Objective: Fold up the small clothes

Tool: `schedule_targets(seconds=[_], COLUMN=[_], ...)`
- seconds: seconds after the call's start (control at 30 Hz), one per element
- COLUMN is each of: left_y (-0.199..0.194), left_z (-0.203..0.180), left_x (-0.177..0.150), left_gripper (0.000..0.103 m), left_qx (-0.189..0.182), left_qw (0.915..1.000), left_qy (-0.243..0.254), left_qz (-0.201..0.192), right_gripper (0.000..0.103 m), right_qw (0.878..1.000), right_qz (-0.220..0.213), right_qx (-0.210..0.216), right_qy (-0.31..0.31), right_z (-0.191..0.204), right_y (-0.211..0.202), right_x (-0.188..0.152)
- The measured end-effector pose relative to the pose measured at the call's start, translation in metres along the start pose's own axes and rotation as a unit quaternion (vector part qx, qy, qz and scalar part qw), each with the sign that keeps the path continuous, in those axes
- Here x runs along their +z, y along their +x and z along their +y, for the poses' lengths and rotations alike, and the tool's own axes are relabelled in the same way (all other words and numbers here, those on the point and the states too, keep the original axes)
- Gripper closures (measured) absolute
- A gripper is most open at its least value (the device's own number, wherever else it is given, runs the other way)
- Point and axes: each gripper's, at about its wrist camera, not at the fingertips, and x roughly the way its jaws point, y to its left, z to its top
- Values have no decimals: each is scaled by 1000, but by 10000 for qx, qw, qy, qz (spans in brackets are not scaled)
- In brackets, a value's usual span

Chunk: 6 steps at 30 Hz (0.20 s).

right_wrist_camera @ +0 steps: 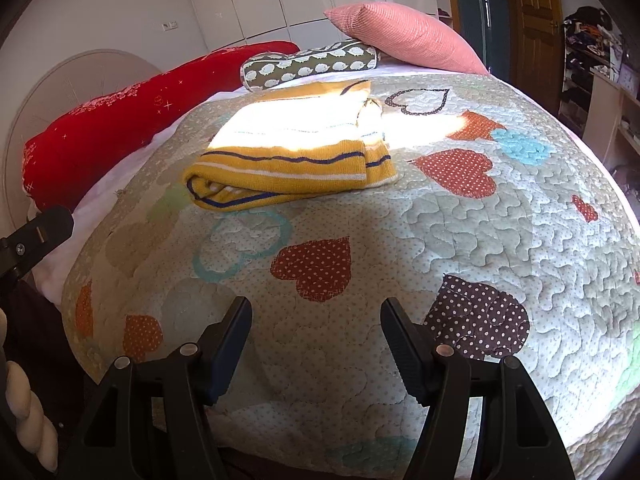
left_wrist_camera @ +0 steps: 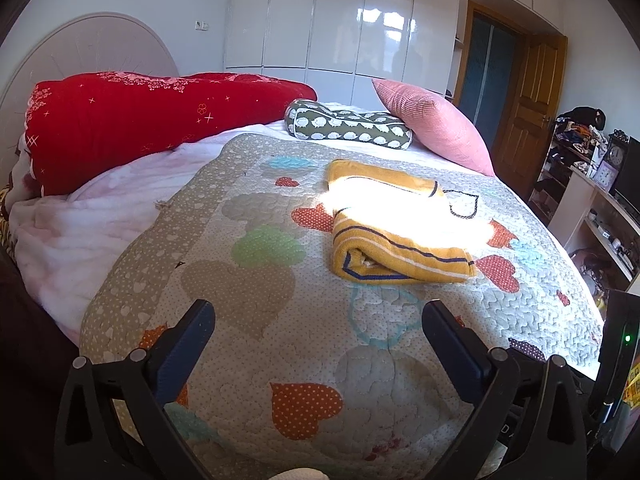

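Left wrist view shows your left gripper (left_wrist_camera: 318,330) and right gripper (right_wrist_camera: 316,326) spread wide, holding nothing; the folded yellow garment (left_wrist_camera: 396,228) lies ahead on the quilt (left_wrist_camera: 248,320). Snagging its loose near edge could undo the fold.

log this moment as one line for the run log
left tool open, empty | right tool open, empty | yellow striped garment folded, on heart-patterned quilt, untouched | both tools short of garment

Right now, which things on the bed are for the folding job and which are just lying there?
For the job:
yellow striped garment, already folded
left tool, open
right tool, open

Just lying about:
pink pillow
hedgehog-print cushion
red blanket
heart quilt
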Motion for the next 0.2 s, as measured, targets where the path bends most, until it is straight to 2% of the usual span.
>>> schedule_targets(seconds=[0.1,0.2], left_y=[3,12], left_z=[-5,-5], left_x=[-5,-8], left_gripper=[0,0], left_qx=[138,35], left_qw=[9997,9991], left_qy=[178,139], left_qz=[89,389], right_gripper=[32,32], right_qw=[10000,10000], right_qz=[-13,30], right_qx=[9,28], right_qy=[-50,-58], right_z=[2,3], right_y=[-1,2], right_x=[0,-1])
